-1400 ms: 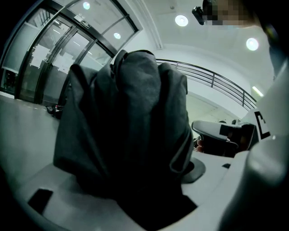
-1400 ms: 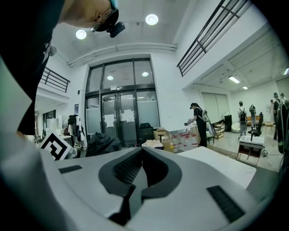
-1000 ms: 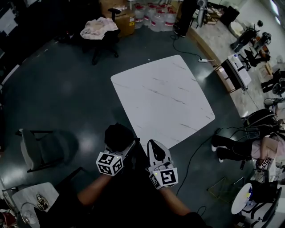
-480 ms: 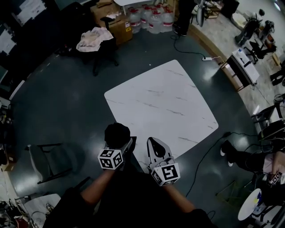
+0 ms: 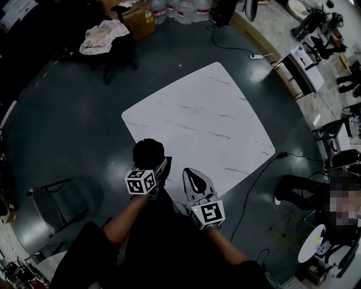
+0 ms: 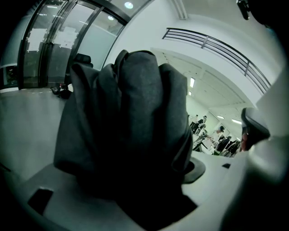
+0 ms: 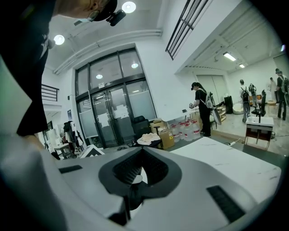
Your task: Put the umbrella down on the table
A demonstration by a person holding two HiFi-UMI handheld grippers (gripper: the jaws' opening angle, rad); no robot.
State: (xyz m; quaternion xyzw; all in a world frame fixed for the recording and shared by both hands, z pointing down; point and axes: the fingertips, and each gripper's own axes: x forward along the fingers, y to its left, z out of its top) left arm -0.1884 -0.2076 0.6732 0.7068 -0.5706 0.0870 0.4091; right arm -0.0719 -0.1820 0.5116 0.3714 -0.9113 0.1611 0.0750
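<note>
A folded black umbrella [image 5: 148,155] stands up from my left gripper [image 5: 158,167], which is shut on its lower end. It hangs over the floor just off the near-left edge of the white marble table [image 5: 197,113]. In the left gripper view the umbrella's dark folded fabric [image 6: 131,122] fills the middle and hides the jaws. My right gripper [image 5: 194,178] is beside it, over the table's near corner. Its jaws are shut with nothing between them, and the black pads [image 7: 156,169] meet at the tip.
A dark chair with a cloth [image 5: 98,35] on it, a cardboard box [image 5: 135,17] and water bottles [image 5: 180,7] stand beyond the table. A folding chair [image 5: 51,203] stands at the left. A cable [image 5: 255,182] runs over the floor at the right, near a seated person [image 5: 302,189].
The head view has shifted, so the table and room sit a little lower and further left. Both grippers keep their places; the umbrella stays held.
</note>
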